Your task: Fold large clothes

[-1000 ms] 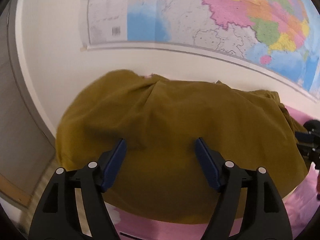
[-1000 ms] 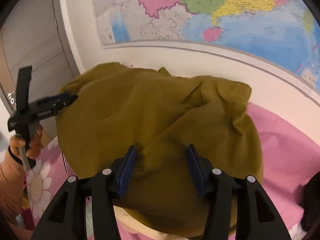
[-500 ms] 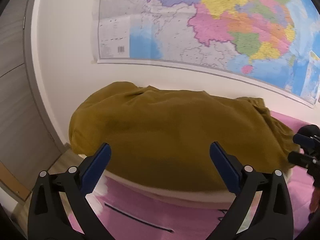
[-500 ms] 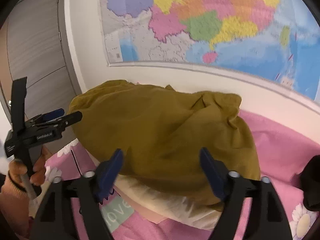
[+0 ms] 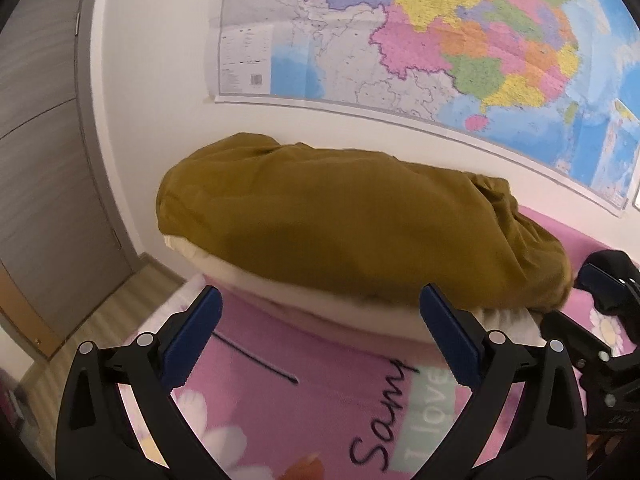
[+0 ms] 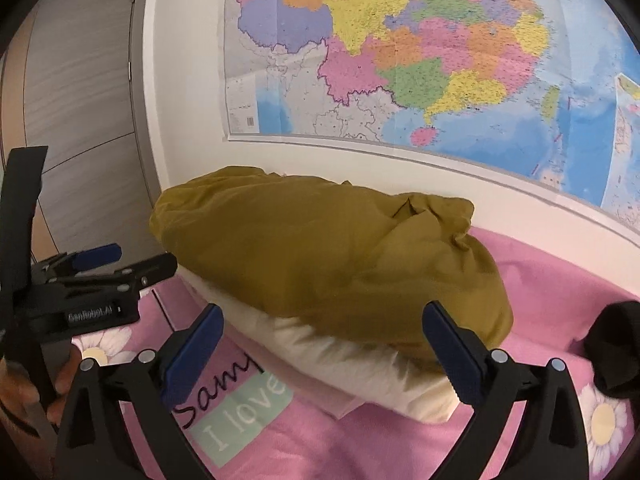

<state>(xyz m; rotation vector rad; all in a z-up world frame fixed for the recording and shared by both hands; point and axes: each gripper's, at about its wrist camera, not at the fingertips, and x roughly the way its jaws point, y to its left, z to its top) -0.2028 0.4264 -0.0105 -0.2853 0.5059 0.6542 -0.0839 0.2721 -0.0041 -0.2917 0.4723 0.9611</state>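
Observation:
A mustard-brown garment [image 5: 340, 232] [image 6: 320, 256] lies folded in a bundle on a cream pillow [image 5: 360, 316] [image 6: 360, 368] against the wall. In the left wrist view my left gripper [image 5: 320, 300] stands open in front of the pillow, nothing between its blue pads. Short of the pillow's front edge, my right gripper [image 6: 324, 316] has its jaws opening wide and holds nothing. The right wrist view also has the left gripper [image 6: 132, 260] at the left edge, in a person's hand, beside the garment's left end.
The bed has a pink sheet [image 6: 540, 280] printed with daisies and lettering. A large map [image 5: 440, 40] hangs on the white wall behind. A black cloth [image 6: 612, 348] lies at the right. A grey door [image 5: 48, 160] and wooden floor are at the left.
Both grippers let go of the garment, opened wide and drew back toward the bed's front. The garment now rests on the pillow.

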